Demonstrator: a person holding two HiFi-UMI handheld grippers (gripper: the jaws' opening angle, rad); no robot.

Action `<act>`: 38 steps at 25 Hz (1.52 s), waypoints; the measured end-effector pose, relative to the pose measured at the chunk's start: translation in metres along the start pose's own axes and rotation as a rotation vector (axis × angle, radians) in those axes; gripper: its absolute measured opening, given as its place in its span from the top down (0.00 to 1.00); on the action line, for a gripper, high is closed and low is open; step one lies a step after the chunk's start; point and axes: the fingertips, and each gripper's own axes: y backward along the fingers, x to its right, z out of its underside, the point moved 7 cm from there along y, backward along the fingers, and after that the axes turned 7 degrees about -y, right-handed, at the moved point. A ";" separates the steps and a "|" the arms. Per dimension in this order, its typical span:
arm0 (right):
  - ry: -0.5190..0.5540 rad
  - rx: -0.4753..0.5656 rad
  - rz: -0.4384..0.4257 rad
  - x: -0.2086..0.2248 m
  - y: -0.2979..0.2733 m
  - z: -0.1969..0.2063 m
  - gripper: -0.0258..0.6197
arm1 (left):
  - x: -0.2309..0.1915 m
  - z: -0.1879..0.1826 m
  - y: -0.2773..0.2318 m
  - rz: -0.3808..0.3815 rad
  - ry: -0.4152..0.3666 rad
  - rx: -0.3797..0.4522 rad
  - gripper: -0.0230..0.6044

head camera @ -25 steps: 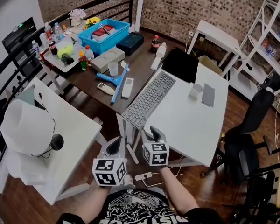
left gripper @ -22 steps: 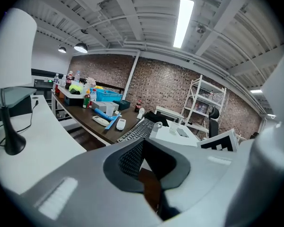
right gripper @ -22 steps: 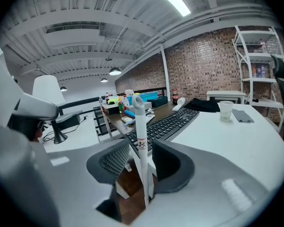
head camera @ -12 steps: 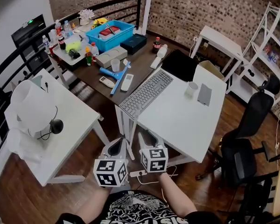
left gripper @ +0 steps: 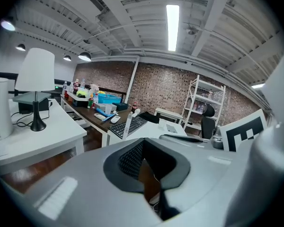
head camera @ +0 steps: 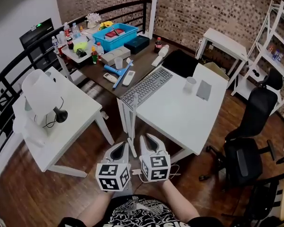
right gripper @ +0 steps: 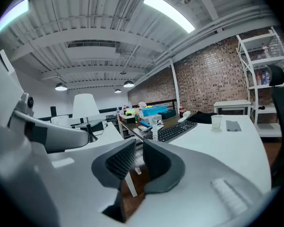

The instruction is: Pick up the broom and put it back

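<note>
Well ahead of the fingers, past a stretch of wooden floor (head camera: 85, 188), stands the white counter (head camera: 180, 115), with the dark counter (head camera: 144, 60) butted against its far left side. A second white counter (head camera: 80, 115) bearing a lamp (head camera: 40, 92) lies off to the fingers' left.

On the dark counter, beyond the keyboard (head camera: 146, 86) and left of it, we see a blue long-handled brush that we take for the broom (head camera: 118, 73). It lies flat beside a white remote (head camera: 128, 78), far out of the fingers' reach. That spot would suit a broom waiting to be fetched as well as one already returned; we cannot tell which.

We carry the left gripper (head camera: 120, 146) and the right gripper (head camera: 148, 139) side by side, low and pointing forward. In our judgement that is a travelling posture, not a reach. The left fingers stand a narrow slit apart, with only floor showing between them. The right fingers have just been closing; they are now also nearly together and grip nothing.

Compared with a second ago, both counters sit farther from the fingers and more floor lies between. The whole lamp counter has come into view, and nothing on the counters has shifted.
</note>
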 end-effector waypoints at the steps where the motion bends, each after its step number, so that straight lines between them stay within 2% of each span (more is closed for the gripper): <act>1: 0.007 0.007 -0.003 -0.002 0.010 0.001 0.90 | 0.006 0.003 0.006 -0.003 -0.002 0.003 0.96; 4: 0.033 0.026 -0.011 -0.008 0.036 0.005 0.96 | 0.023 0.012 0.023 -0.010 -0.003 0.011 0.96; 16: 0.041 0.045 -0.085 -0.030 0.110 0.013 0.96 | 0.065 0.027 0.075 -0.039 -0.024 0.029 0.96; 24: 0.022 0.069 -0.096 -0.045 0.121 0.016 0.96 | 0.061 0.032 0.096 -0.045 -0.038 0.021 0.96; 38: 0.027 0.068 -0.044 -0.081 0.127 0.023 0.96 | 0.039 0.035 0.120 0.017 -0.043 0.024 0.96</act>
